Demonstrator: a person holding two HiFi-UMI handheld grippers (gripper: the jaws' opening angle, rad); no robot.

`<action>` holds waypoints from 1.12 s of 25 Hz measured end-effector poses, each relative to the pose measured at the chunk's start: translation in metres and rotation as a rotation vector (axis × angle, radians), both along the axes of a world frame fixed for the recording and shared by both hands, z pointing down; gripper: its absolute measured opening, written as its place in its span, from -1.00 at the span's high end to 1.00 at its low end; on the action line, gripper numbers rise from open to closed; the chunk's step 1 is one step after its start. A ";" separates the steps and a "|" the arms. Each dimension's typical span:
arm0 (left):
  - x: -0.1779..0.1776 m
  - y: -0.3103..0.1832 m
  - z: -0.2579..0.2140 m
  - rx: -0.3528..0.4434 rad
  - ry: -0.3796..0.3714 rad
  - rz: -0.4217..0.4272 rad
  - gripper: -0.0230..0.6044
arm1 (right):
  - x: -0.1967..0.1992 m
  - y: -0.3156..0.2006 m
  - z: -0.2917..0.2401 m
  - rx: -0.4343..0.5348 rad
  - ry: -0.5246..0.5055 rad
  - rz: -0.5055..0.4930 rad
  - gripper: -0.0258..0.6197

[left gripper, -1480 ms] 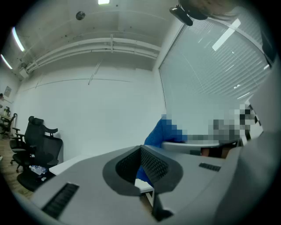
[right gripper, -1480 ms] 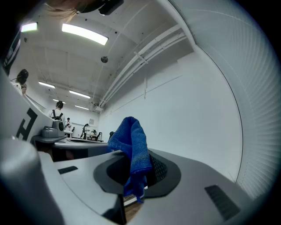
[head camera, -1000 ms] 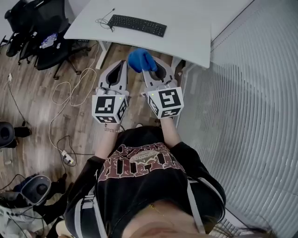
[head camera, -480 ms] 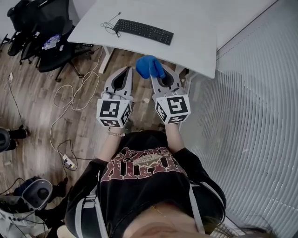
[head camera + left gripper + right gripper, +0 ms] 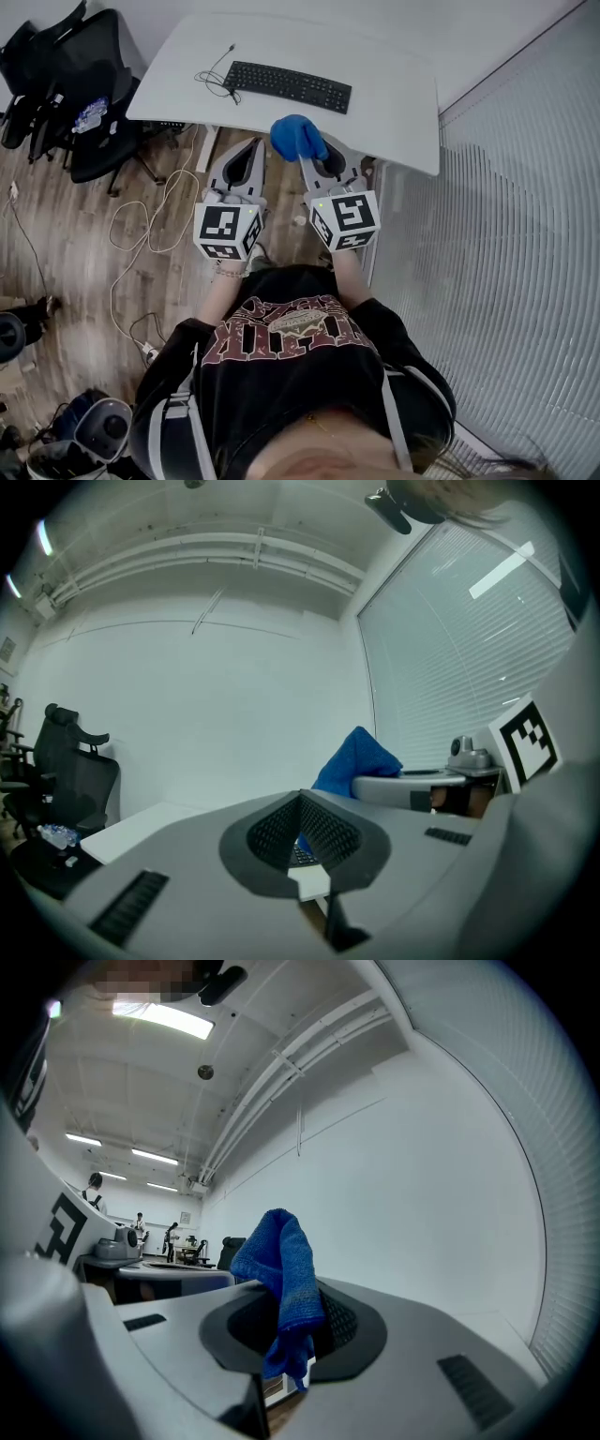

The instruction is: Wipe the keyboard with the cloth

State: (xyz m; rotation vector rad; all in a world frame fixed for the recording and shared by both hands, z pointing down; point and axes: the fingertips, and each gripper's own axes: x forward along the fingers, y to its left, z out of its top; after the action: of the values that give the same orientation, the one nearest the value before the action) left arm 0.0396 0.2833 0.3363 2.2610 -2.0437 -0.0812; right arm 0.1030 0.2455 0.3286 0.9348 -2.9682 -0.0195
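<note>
I am holding the bunched blue cloth (image 5: pixel 298 137) up in the air, clamped between the grey fingers (image 5: pixel 403 1335) of my right gripper (image 5: pixel 317 155). Most of it is bulging above the fingertips, and a short end is hanging down through the hollow between them. The flat black keyboard (image 5: pixel 288 86) is lying beyond it on the white rectangular surface (image 5: pixel 394 84), apart from the cloth, with its thin dark cable (image 5: pixel 214 75) curling at its left end. My left gripper (image 5: pixel 242 157) is hovering just beside the right one and level with it. Its fingers (image 5: pixel 187 855) are meeting at the tips with nothing between them. Both grippers are pointing toward the surface's near edge. Below them the brown wood-plank floor (image 5: pixel 84 244) is carrying loose pale cables (image 5: pixel 141 202). Black office chairs (image 5: pixel 89 112) are standing at the surface's left, and pale slatted blinds (image 5: pixel 506 234) are running along my right.
</note>
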 end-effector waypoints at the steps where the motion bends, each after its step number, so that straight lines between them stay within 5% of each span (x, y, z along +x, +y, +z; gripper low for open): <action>1: -0.007 -0.005 0.001 -0.002 0.001 0.007 0.82 | -0.007 -0.005 0.002 -0.004 0.000 0.006 0.72; 28: -0.118 -0.107 0.023 -0.051 0.025 0.047 0.82 | -0.122 -0.107 0.017 -0.034 0.040 0.054 0.72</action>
State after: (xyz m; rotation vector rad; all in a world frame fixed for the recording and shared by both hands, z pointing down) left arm -0.0780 0.1766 0.3596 2.2645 -1.9566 -0.0530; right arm -0.0185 0.1385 0.3454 0.9980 -2.8959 0.0130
